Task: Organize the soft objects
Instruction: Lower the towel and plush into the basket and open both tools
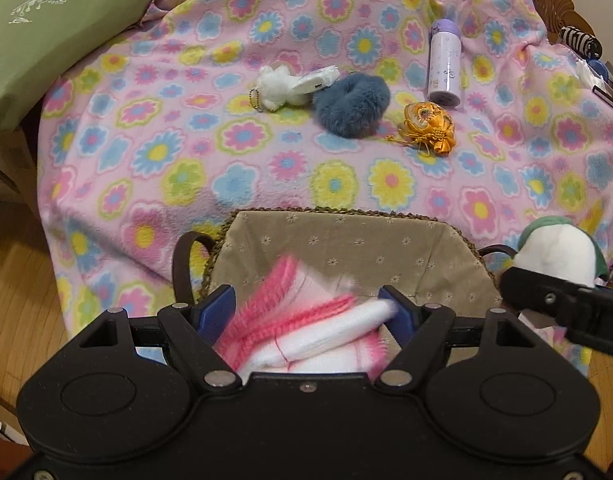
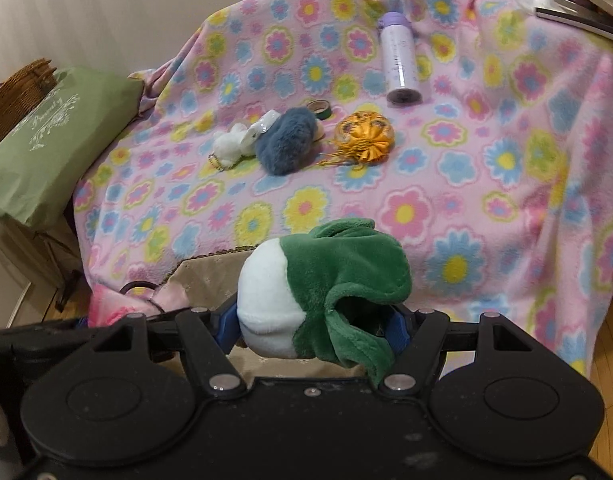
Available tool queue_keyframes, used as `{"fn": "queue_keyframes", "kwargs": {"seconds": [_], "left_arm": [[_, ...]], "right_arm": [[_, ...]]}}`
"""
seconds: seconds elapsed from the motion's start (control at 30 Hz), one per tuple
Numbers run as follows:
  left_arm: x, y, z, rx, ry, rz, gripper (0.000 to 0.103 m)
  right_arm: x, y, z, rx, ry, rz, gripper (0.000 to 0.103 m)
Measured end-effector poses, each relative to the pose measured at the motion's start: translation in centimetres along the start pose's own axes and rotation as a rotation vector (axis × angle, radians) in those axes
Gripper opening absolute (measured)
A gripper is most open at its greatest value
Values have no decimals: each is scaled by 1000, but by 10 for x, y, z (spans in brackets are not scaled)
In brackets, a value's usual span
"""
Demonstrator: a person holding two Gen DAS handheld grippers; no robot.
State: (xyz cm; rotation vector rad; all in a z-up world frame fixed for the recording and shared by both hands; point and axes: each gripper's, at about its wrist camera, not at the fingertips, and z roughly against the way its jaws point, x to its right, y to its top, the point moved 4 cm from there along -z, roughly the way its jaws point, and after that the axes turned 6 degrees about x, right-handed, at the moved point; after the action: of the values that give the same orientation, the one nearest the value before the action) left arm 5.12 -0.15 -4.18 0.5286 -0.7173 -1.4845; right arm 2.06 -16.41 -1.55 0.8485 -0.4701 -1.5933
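Observation:
My left gripper (image 1: 310, 308) has its blue fingers spread wide over a pink and white fluffy cloth (image 1: 302, 320) that lies blurred in the fabric-lined basket (image 1: 346, 236). My right gripper (image 2: 312, 328) is shut on a green and white plush toy (image 2: 322, 284), held beside the basket (image 2: 210, 272); the toy also shows in the left wrist view (image 1: 558, 252). On the flowered blanket (image 1: 234, 168) lie a white plush bunny (image 1: 282, 88), a blue fluffy item (image 1: 350, 104) and an orange satin pouch (image 1: 430, 124).
A lilac bottle (image 1: 444, 64) lies at the back right of the blanket. A tape roll (image 2: 319, 108) sits behind the blue item. A green pillow (image 1: 38, 36) is at the left. Wooden floor (image 1: 14, 280) lies below the blanket's edge.

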Motion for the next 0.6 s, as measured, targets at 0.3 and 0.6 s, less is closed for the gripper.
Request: {"fn": "queue_keyframes", "kwargs": {"seconds": [0.3,0.6], "left_arm": [[-3,-7,-3,-22,10,6,72],[-5,-7,-4,-29,21,10,73]], "right_arm": [[-1,-6,-11,-73,19,-15,70],[-3,-8,-14,-105,24,-15,75]]}}
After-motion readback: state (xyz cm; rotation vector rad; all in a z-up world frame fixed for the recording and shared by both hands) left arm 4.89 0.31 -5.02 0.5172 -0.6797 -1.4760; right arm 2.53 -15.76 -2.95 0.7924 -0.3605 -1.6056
